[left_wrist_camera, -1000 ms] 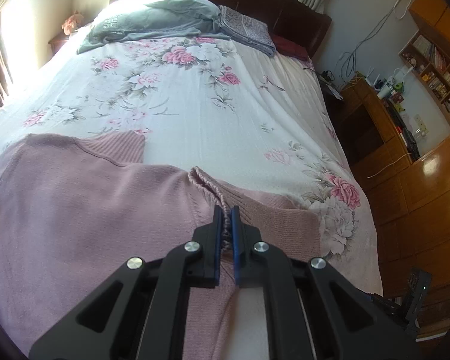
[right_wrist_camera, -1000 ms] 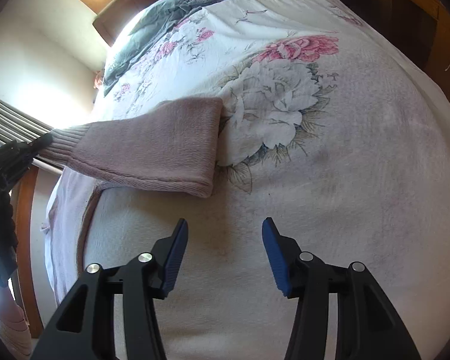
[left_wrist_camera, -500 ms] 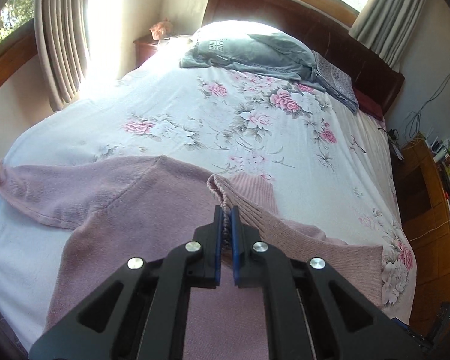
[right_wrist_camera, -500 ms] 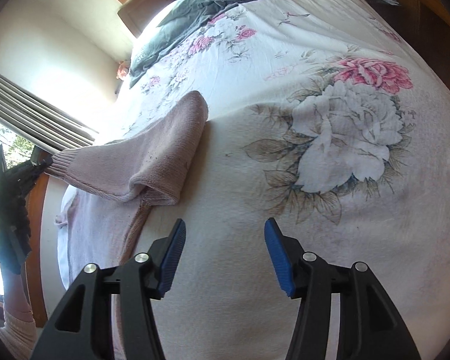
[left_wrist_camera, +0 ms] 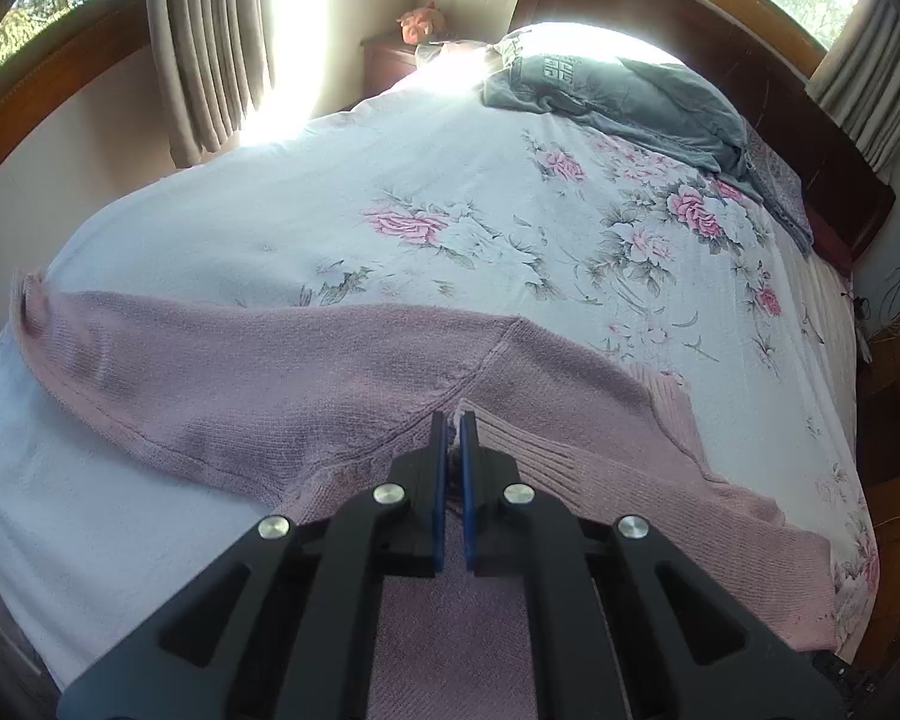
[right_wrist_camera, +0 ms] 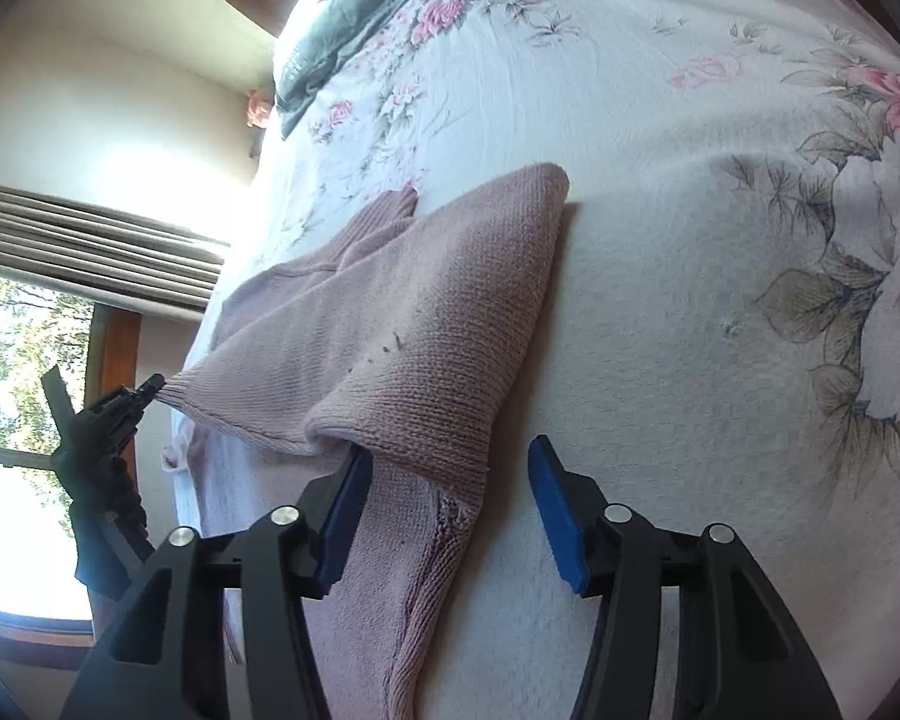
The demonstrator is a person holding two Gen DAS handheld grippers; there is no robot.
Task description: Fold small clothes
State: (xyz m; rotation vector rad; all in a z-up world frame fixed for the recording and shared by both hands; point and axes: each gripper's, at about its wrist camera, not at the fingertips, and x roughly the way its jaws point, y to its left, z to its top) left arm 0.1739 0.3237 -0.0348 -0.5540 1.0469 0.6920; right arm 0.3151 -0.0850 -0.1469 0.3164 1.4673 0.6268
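Left wrist view: the pink sweater (left_wrist_camera: 306,378) lies across the lower half of the frame on the floral bedspread (left_wrist_camera: 510,192), one sleeve (left_wrist_camera: 90,348) stretched flat to the far left edge. The left gripper (left_wrist_camera: 450,426), at lower centre, is clenched on a ribbed edge of the knit, fingers nearly touching with cloth between them. A grey pillow (left_wrist_camera: 618,96) sits at upper right, well apart.

Right wrist view: at left the sweater's ribbed cuff is drawn taut from the folded sleeve (right_wrist_camera: 450,312) at centre toward the far gripper. The right gripper (right_wrist_camera: 447,468), at lower centre, stands released, jaws wide, its left finger touching the fold's lower edge.

Judgement: the sleeve fold-in is in hand, carried by the left gripper. The next move calls for laying the held edge flat across the body, the right gripper pinning or taking the fold so it does not slide
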